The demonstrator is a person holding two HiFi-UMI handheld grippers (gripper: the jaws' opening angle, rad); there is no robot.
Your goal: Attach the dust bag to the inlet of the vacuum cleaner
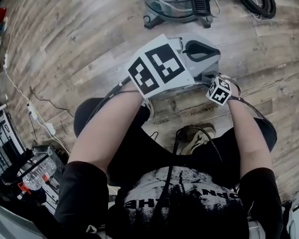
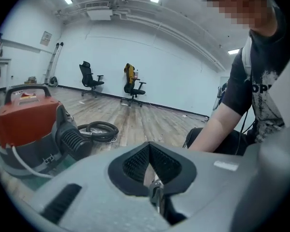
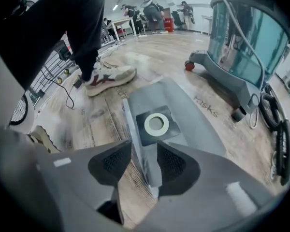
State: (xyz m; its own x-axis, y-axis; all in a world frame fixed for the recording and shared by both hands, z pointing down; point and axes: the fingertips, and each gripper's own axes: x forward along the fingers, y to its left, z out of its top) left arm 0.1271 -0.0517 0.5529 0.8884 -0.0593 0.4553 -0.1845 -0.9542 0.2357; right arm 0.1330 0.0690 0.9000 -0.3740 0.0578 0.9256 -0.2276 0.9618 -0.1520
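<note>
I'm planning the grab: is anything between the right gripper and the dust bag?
Nothing visible. The open right gripper looks straight down at the dust bag, whose near end shows between its jaws.

The floor [image 1: 65, 44] is wood-look plank, matt, with a plain grain. The dust bag [image 3: 193, 115] looks like soft grey fleece or paper, matt, with a smooth dark card collar [image 3: 141, 116] and a pale ring [image 3: 157, 124]. The vacuum cleaner [image 2: 26, 124] has a glossy red plastic top, and its hose [image 2: 72, 141] is black ribbed plastic. The right gripper [image 3: 144, 146] is matt grey plastic with finely ribbed black pads [image 3: 117, 162].
</note>
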